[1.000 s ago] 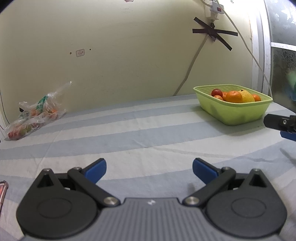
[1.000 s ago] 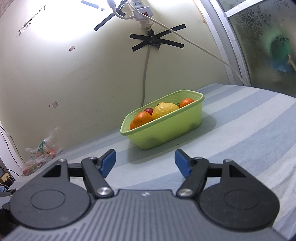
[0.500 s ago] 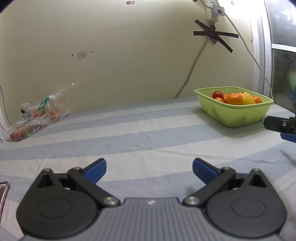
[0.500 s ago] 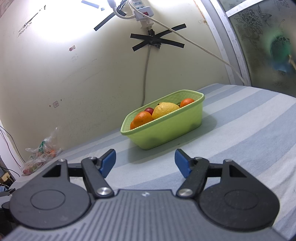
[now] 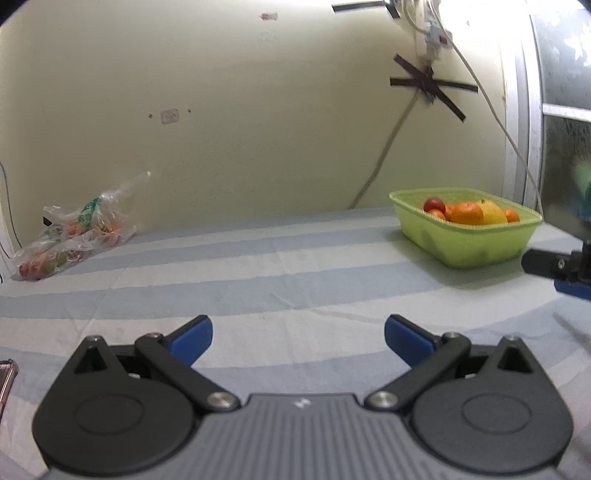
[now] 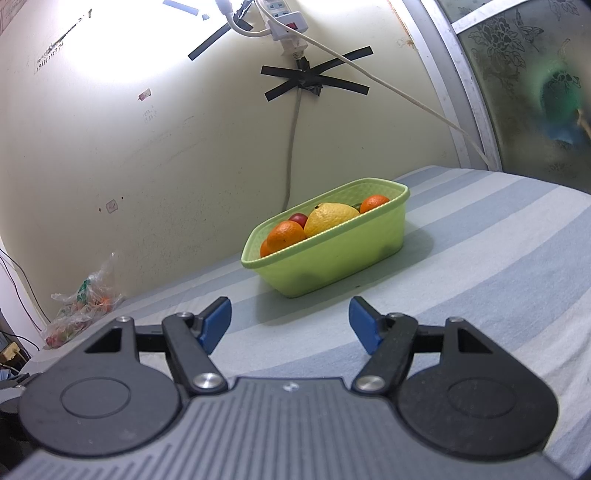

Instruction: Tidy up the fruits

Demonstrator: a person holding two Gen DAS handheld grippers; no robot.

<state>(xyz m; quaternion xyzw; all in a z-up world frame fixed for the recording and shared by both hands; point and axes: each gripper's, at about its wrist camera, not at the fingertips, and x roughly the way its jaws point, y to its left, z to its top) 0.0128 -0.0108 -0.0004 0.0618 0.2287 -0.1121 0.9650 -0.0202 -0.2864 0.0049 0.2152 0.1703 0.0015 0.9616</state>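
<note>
A light green basket [image 6: 332, 266] [image 5: 465, 243] stands on the striped cloth near the wall. It holds oranges [image 6: 286, 236], a yellow lemon [image 6: 332, 218] and a small red fruit [image 6: 298, 219]. My right gripper [image 6: 290, 325] is open and empty, a short way in front of the basket. Over bare cloth my left gripper [image 5: 298, 338] also stands open with nothing between its blue pads, far to the basket's left. The tip of the right gripper [image 5: 554, 269] shows at the right edge of the left wrist view.
A clear plastic bag of fruit [image 5: 70, 232] [image 6: 81, 306] lies at the far left by the wall. A power strip [image 6: 284, 22] and taped cable hang above the basket. A frosted window [image 6: 524, 81] is at the right. A metal object's corner [image 5: 7, 376] pokes in at left.
The left wrist view has shifted slightly: wall, bag and basket sit a little lower in frame. The right gripper and the fruit have not moved.
</note>
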